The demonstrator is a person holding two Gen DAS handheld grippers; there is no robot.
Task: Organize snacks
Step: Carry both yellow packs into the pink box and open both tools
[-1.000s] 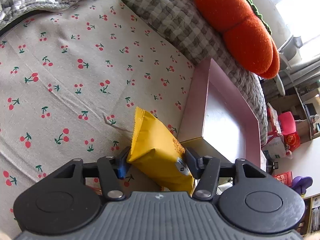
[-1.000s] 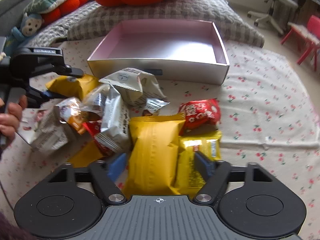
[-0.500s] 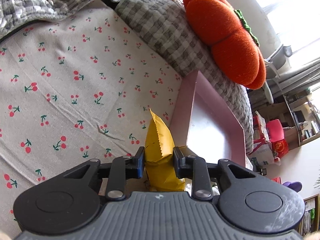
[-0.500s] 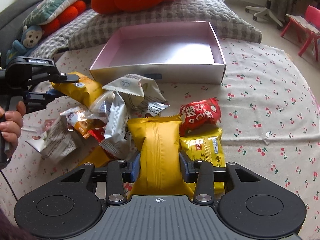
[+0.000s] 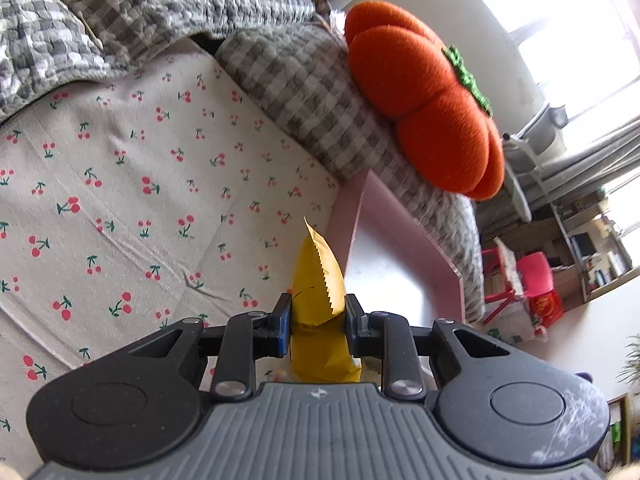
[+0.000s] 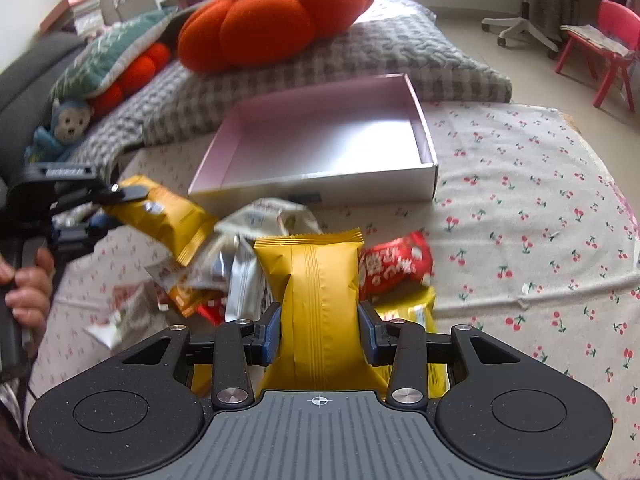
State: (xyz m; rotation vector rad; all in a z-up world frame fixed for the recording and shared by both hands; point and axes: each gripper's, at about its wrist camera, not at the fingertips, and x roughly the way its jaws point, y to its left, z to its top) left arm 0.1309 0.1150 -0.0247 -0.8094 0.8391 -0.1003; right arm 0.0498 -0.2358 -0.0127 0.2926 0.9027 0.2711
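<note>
Left gripper (image 5: pixel 316 322) was clamped on an orange-yellow snack packet (image 5: pixel 318 280), held above the cherry-print cloth (image 5: pixel 120 200) beside the pink box (image 6: pixel 332 140); right gripper (image 6: pixel 320 330) was clamped on a yellow snack packet (image 6: pixel 316 280) over the snack pile (image 6: pixel 240 264).

Floor covering: cherry-print cloth (image 6: pixel 520 208), pale with small red cherries.
Cushions: grey checked cushion (image 6: pixel 320 64) with an orange pumpkin pillow (image 6: pixel 272 16) resting on it.
Seating: white office chair (image 6: pixel 528 0) and red child's chair (image 6: pixel 612 40) on a pale floor.
Light: bright window (image 5: pixel 560 24), daylight strong.
Storage: shelves (image 5: pixel 592 248) by the wall.
</note>
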